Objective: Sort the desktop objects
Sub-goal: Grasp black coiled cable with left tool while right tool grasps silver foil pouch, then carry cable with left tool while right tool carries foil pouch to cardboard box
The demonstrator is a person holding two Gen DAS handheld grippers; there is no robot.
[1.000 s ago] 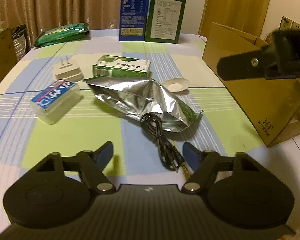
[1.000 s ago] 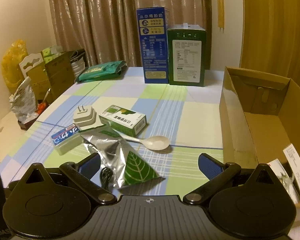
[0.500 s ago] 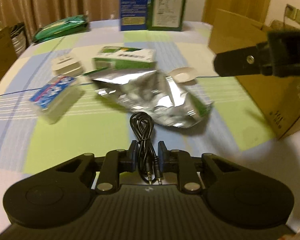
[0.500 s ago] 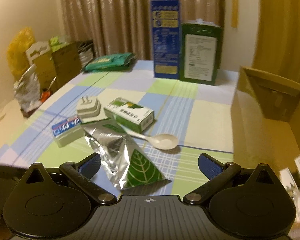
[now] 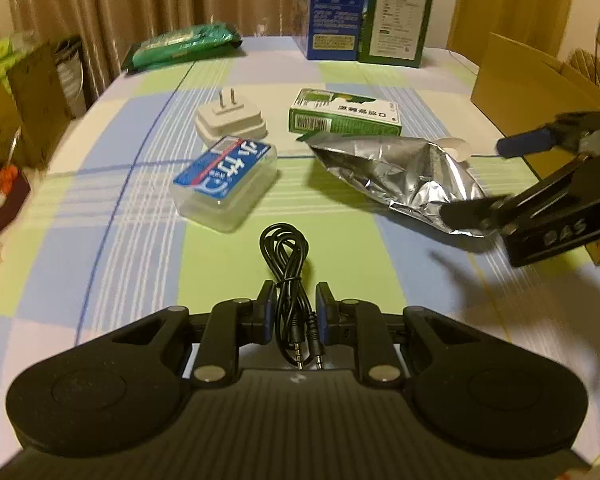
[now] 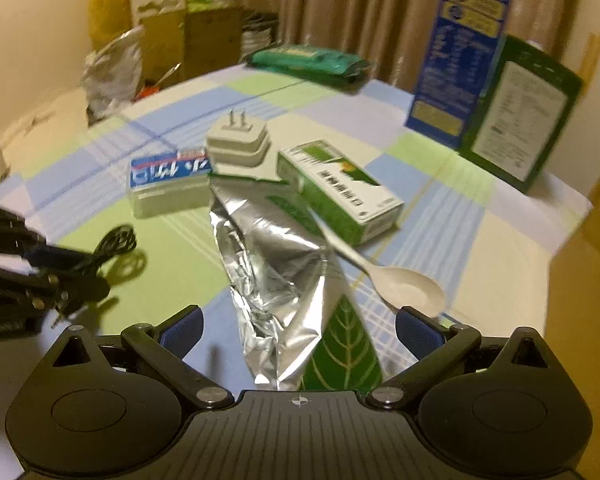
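Audio cable [image 5: 290, 280], black and bundled in a loose coil, sits clamped between the blue fingers [image 5: 267, 312] of the left gripper [image 5: 296, 314]; its two plugs point back toward the gripper body and its loop reaches forward over a green square of the checked worktop [image 5: 100, 248]. Those jaws have just been closing, and they now pinch the cable on both sides.

Taking the foil pouch [image 6: 276, 280] as the landmark: it lies crumpled, silver with a green leaf print on its near end, and its near end runs between the fingers [image 6: 182, 330] of the right gripper [image 6: 300, 330], which stand wide apart and do not press it. In the right wrist view a white plastic spoon [image 6: 396, 284] lies just right of the pouch, its handle running up toward a green carton [image 6: 340, 196] that lies flat beyond the pouch. Behind the pouch's far end stands a white plug adapter [image 6: 238, 146], prongs up. Left of that far end is a clear box with a blue label [image 6: 168, 188]. The held cable is further left of the pouch, nearer the camera than the box. Far beyond the pouch, a tall blue carton [image 6: 460, 48] and a dark green carton [image 6: 520, 116] stand side by side, with a green packet [image 6: 308, 60] lying to their left. A cardboard box [image 5: 540, 92] stands to the right of the pouch in the left wrist view.
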